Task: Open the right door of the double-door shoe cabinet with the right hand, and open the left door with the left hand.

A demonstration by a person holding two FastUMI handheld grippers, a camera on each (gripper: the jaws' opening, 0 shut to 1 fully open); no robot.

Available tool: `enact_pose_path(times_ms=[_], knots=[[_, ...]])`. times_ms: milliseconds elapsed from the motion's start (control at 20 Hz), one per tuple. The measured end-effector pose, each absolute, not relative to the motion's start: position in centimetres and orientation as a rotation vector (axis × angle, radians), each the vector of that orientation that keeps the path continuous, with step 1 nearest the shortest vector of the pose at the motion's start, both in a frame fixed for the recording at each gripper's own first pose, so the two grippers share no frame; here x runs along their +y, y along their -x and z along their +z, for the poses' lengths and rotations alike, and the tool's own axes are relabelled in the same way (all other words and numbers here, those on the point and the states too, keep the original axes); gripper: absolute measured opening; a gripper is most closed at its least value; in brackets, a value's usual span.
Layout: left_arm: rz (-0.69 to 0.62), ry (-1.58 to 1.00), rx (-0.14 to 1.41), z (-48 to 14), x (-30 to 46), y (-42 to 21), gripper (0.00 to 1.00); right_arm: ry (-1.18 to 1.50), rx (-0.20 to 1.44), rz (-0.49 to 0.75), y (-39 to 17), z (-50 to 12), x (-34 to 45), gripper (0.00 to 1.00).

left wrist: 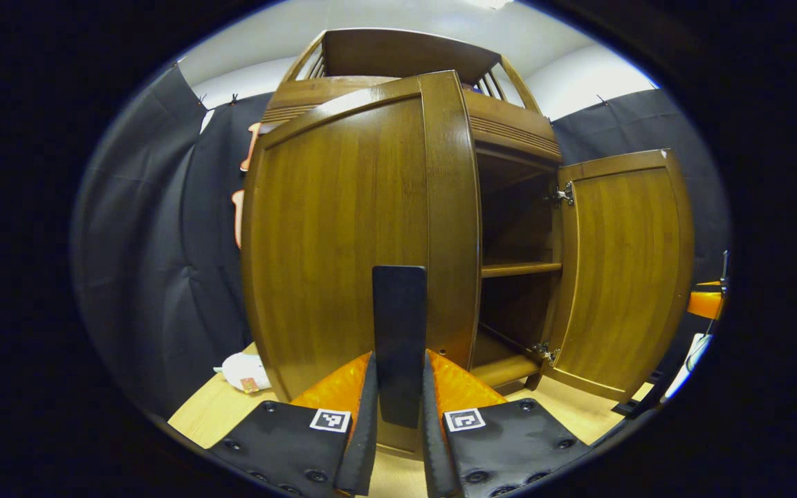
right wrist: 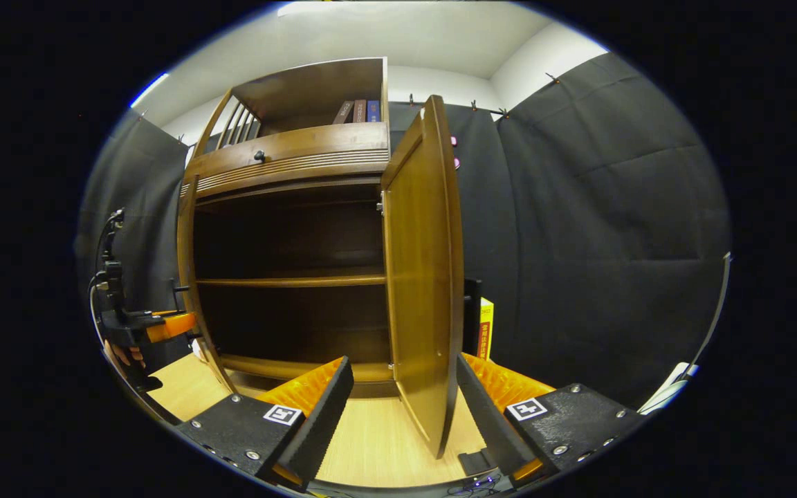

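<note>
My left hand-held gripper (left wrist: pixel 400 387) is nipped tight on the dark handle (left wrist: pixel 399 332) of the left door (left wrist: pixel 343 235), which stands partly swung out. I'd pull along the hinge's arc, not straight back, so the pads don't slide off. My right hand-held gripper (right wrist: pixel 398 408) gapes wide around the right door (right wrist: pixel 420 277) edge, pressing nothing; that door is well open. Beyond, the cabinet (right wrist: pixel 288 155) shows bare shelves.
</note>
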State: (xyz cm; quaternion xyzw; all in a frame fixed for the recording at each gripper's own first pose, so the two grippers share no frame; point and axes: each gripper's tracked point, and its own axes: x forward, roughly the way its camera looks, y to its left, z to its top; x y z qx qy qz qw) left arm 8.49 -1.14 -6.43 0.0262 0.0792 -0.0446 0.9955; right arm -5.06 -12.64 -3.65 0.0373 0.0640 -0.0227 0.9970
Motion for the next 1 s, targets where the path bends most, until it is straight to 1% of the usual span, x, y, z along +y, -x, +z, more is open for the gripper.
enact_pose_path(times_ms=[50,100,150,200,450,500,550,650,700,850,900,950,1000], knots=[[-0.078,-0.067,0.152,-6.2,-0.5,-7.7,0.34,-0.075,0.129,-0.04,4.9,-3.7,-12.2,0.98],[-0.063,-0.073,0.147,-6.0,0.3,-6.8,0.35,-0.075,0.129,-0.034,4.6,-3.7,-11.8,0.98],[-0.052,-0.077,0.142,-5.8,0.8,-6.2,0.35,-0.075,0.129,-0.028,4.5,-3.7,-11.3,0.98],[-0.048,-0.093,0.141,-5.7,1.5,-5.5,0.33,-0.078,0.128,-0.024,4.4,-3.7,-10.9,0.98],[-0.019,-0.137,0.132,-5.0,4.2,-3.8,0.35,-0.098,0.104,-0.004,3.8,-2.9,-9.2,0.98],[-0.001,-0.134,0.129,-4.8,5.0,-3.4,0.36,-0.096,0.103,-0.004,3.7,-3.1,-9.1,0.92],[0.02,-0.133,0.126,-4.7,5.9,-2.8,0.33,-0.092,0.107,-0.005,3.7,-3.2,-9.0,0.92],[0.071,-0.147,0.109,-4.3,7.5,-2.0,0.33,-0.087,0.116,-0.009,3.6,-3.5,-8.8,0.92],[0.097,-0.172,0.089,-3.9,8.5,-1.7,0.29,-0.09,0.118,-0.007,3.6,-3.6,-8.7,0.92],[0.15,-0.183,0.06,-2.9,11.6,-1.1,0.27,-0.093,0.112,-0.003,3.4,-3.3,-8.1,0.92],[0.153,-0.163,0.061,-2.7,12.6,-1.0,0.18,-0.091,0.111,-0.002,3.3,-3.3,-7.9,0.92],[0.159,-0.133,0.055,-2.9,13.2,0.1,0.18,-0.088,0.111,0.001,3.1,-3.3,-7.7,0.92],[0.157,-0.104,0.052,-2.9,14.0,0.3,0.2,-0.086,0.113,0.002,3.1,-3.3,-7.6,0.92]])
